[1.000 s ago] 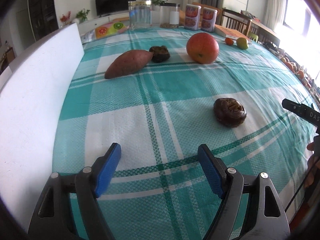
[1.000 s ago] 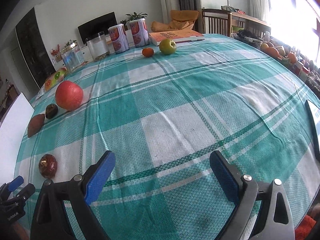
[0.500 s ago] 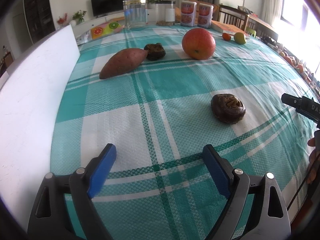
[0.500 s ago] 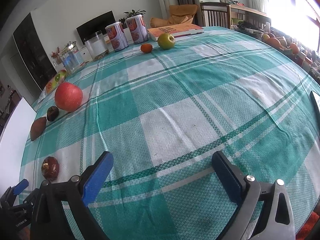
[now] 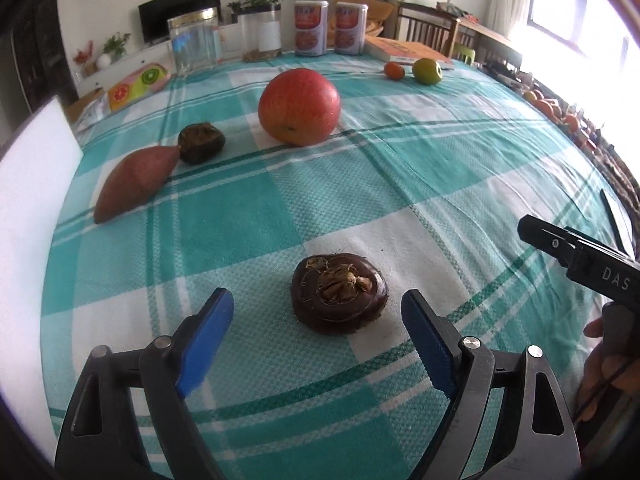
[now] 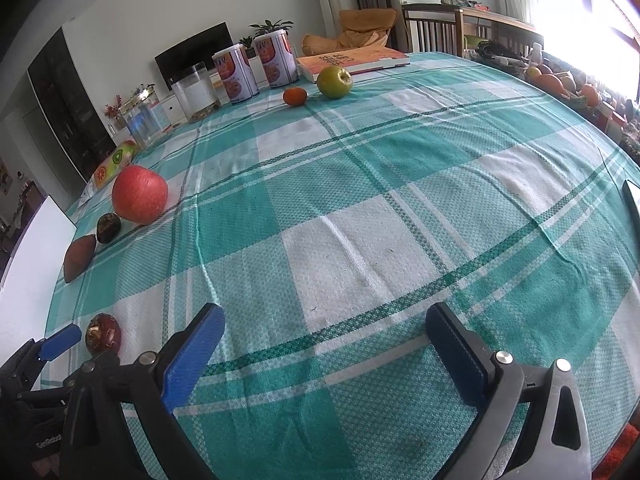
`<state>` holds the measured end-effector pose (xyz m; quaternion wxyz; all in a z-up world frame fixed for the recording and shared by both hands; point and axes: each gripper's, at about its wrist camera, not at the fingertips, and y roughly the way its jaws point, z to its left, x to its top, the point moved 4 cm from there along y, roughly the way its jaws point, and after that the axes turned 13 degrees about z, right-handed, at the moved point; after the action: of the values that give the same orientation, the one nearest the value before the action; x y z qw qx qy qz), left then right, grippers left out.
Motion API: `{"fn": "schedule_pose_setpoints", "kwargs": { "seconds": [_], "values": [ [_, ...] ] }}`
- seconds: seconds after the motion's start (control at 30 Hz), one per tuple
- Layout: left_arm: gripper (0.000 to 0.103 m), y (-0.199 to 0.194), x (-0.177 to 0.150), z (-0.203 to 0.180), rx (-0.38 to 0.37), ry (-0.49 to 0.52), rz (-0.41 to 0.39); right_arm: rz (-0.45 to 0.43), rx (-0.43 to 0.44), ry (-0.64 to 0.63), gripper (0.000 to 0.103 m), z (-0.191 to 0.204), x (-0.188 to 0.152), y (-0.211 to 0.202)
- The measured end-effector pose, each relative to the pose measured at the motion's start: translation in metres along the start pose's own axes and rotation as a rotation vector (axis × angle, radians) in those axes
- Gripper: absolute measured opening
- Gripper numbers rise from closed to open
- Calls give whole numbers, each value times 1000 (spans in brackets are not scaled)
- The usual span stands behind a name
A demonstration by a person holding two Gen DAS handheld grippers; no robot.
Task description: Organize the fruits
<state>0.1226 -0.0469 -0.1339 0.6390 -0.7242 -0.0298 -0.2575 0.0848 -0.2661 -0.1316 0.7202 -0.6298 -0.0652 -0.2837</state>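
The left gripper (image 5: 318, 328) has advanced since a second ago: its spread, empty blue fingers now flank the dark brown water chestnut (image 5: 339, 293), formerly well ahead and to the right. Judgement: closing on it is next. The right gripper (image 6: 324, 354) hovers released over bare checked tablecloth (image 6: 360, 248). Beyond lie a sweet potato (image 5: 134, 186) touching a second dark fruit (image 5: 201, 143), a red apple (image 5: 299, 106), then a tangerine (image 5: 394, 70) and green apple (image 5: 427, 71). Nothing blocks the grasp.
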Motion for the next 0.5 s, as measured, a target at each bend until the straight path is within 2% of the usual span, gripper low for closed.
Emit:
{"fn": "schedule_pose_setpoints", "kwargs": {
  "seconds": [0.07,0.1,0.2,0.4,0.43,0.5],
  "values": [
    [50,-2,-2,0,15,8,-14,0,0,0,100,0,0,0],
    [49,-5,-3,2,29,9,-10,1,0,0,101,0,0,0],
    [49,-16,-9,19,6,-38,-11,1,2,1,101,-1,0,0],
    [50,-24,-21,53,47,-74,-11,2,-1,-1,102,0,0,0],
    [52,-22,-22,55,42,-77,-3,2,0,-1,102,0,0,0],
    [65,-17,-25,59,35,-94,7,2,0,-1,102,0,0,0]
  ]
}}
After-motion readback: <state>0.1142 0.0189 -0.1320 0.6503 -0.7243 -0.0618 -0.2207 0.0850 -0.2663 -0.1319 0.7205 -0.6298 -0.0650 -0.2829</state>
